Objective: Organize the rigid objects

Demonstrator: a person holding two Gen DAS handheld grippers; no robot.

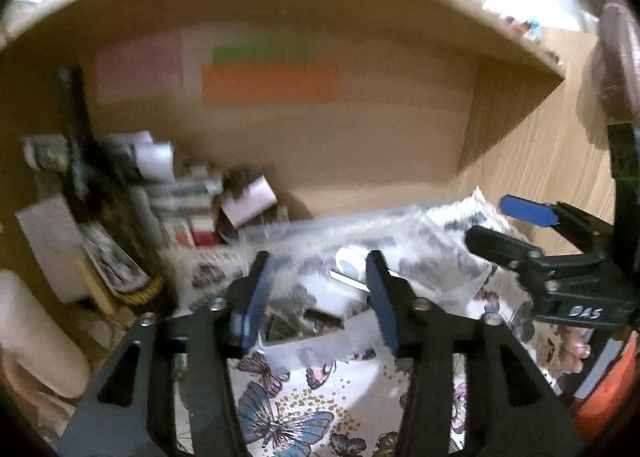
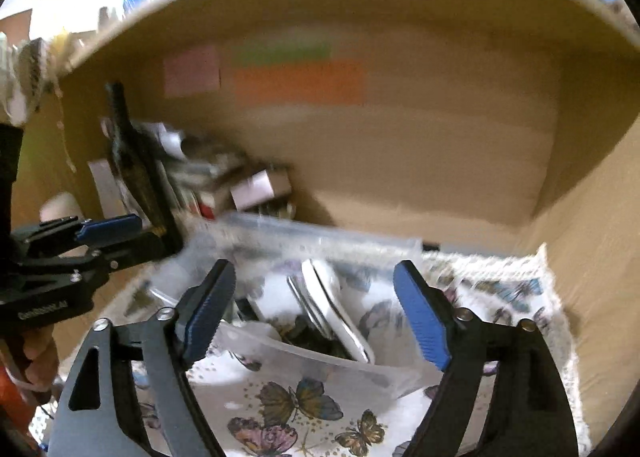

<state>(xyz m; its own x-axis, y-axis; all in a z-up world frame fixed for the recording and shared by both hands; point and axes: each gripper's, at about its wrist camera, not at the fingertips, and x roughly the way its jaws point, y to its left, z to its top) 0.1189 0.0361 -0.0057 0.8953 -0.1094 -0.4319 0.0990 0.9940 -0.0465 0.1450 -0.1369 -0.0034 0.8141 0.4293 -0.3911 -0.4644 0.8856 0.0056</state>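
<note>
Nearest in both wrist views lies a white butterfly-print cloth point(image 2: 304, 405) covering the shelf floor, its lacy edge reaching toward the right wall. On it stands a clear plastic container point(image 2: 320, 361), translucent and open-topped, its near rim running across just ahead of the fingertips. Inside lean several white flat utensils point(image 2: 332, 309), tilted to the left, over a dark jumble at the bottom that is too blurred to name.

The right gripper point(image 2: 316, 313) hangs with its blue-padded jaws spread wide, one on each side of the container's near wall, touching nothing. The left gripper point(image 1: 316, 297) is also parted, more narrowly, and empty, hovering over the container's left part; in the right wrist view it comes in from the left edge point(image 2: 108, 233).

Farther left, crowding the corner, is a pile of small boxes point(image 1: 192, 209) and white paper rolls point(image 1: 248, 203), with a dark upright post point(image 1: 76, 137) in front of them, close beside the container's far-left corner. Beyond, on the wooden back panel point(image 2: 440, 161), are pink point(image 2: 192, 71), green point(image 2: 284, 51) and orange point(image 2: 298, 83) sticky notes, all blurred.
</note>
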